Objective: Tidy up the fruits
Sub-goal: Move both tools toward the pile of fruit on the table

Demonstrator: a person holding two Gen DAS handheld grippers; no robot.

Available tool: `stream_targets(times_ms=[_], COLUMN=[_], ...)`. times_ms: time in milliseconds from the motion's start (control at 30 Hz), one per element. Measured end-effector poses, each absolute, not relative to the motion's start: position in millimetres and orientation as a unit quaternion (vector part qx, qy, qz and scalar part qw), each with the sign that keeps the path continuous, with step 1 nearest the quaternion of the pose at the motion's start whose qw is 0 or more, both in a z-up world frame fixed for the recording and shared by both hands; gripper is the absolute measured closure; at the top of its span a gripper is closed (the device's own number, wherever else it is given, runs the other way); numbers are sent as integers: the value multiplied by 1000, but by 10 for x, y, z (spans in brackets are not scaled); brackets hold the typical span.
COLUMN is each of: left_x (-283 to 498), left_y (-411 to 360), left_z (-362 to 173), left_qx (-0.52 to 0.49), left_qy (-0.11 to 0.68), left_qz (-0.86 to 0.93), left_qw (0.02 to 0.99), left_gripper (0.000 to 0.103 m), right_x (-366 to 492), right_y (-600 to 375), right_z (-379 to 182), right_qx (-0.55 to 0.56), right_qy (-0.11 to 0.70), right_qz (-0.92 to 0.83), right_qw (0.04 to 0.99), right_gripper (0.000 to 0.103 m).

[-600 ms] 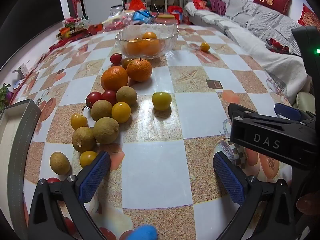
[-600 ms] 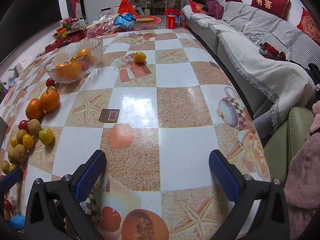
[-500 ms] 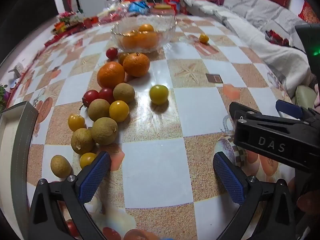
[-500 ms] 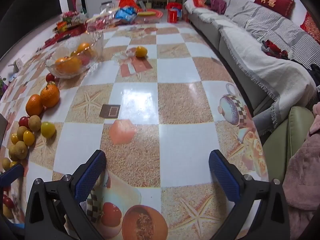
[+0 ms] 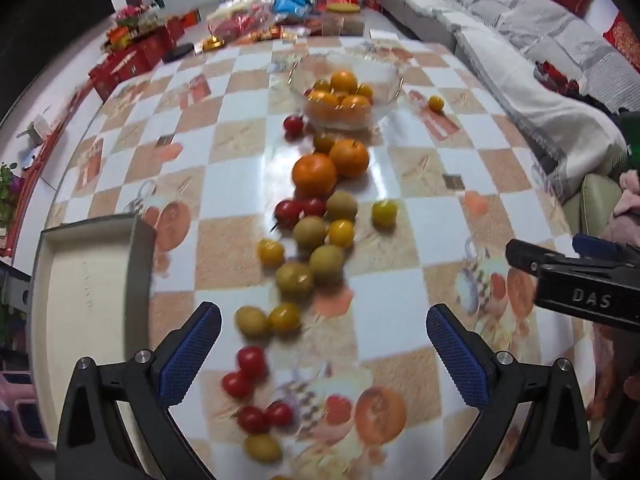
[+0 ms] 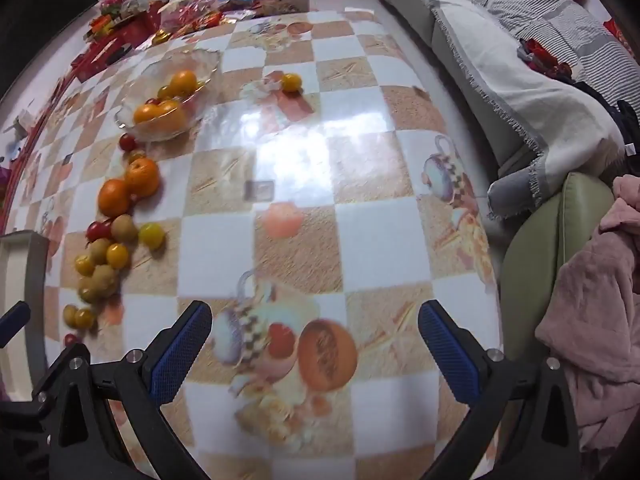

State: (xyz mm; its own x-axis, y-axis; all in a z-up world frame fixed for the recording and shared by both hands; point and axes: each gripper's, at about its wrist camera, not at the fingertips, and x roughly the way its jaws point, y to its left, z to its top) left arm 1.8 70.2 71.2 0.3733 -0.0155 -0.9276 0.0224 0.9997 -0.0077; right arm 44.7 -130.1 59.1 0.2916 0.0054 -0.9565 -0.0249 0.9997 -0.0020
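Observation:
A line of loose fruit runs down the checked tablecloth: two oranges, red cherry tomatoes, brown longans and yellow tomatoes. More red tomatoes lie between the pads of my left gripper, which hangs open above them. A glass bowl with oranges stands at the far end; one yellow fruit lies to its right. My right gripper is open over bare cloth, the fruit line to its left and the bowl beyond.
A grey-rimmed tray sits at the table's left edge. Red boxes and snack packets crowd the far end. A sofa with a grey throw runs along the right side, with a pink cloth close by.
Both views have pulled back and up from the table. The fruit line now sits lower in the left wrist view, showing more red tomatoes near the fingers. Both grippers stay open.

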Motion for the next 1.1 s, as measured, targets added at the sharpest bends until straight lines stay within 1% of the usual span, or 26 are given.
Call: stream_targets(times_ms=[67, 167, 267, 400, 500, 1100], left_x=[-39, -129, -175, -239, -264, -345], left_y=[807, 1059, 1217, 1323, 1393, 1373], left_z=[765, 851, 870, 864, 848, 740], left_qx=[19, 16, 11, 46, 43, 42], left_qy=[563, 577, 592, 607, 626, 647], left_qz=[4, 18, 28, 24, 10, -3], left_qw=[826, 817, 806, 793, 778, 761], left_gripper=[0, 0, 0, 0, 0, 0], right_x=[393, 265, 168, 106, 51, 66], right_y=[-1229, -1097, -942, -775, -701, -592], right_z=[620, 653, 720, 775, 812, 776], right_qx=[13, 34, 15, 5, -6, -3], right_qy=[616, 634, 629, 644, 645, 661], right_qz=[26, 44, 47, 61, 70, 75], right_qw=[787, 771, 776, 763, 761, 746], right_gripper=[0, 0, 0, 0, 0, 0])
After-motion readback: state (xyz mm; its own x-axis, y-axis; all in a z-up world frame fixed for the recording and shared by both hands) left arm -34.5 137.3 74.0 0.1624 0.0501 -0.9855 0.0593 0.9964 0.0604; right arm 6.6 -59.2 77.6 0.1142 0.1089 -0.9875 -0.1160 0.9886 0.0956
